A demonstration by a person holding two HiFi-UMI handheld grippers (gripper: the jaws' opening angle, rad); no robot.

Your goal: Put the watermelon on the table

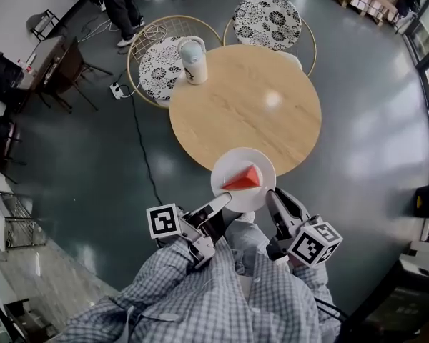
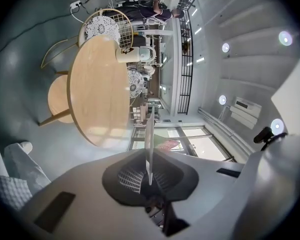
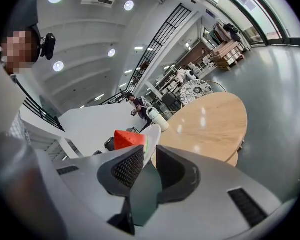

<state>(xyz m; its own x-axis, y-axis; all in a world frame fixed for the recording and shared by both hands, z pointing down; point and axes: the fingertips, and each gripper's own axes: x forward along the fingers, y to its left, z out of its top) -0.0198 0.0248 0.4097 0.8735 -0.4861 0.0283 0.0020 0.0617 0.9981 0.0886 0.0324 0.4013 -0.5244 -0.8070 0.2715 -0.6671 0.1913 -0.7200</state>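
We are clamping the rim of the white plate (image 1: 236, 159) with left gripper (image 1: 223, 199) and right gripper (image 1: 273, 197), aiming to set the watermelon slice (image 1: 244, 179) level on the mid-frame round table (image 1: 250, 98).

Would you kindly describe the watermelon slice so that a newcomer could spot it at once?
Find the round wooden table; at its near edge, the left gripper and right gripper grip a white plate. The watermelon lies on that plate: a red wedge, the only red thing nearby.
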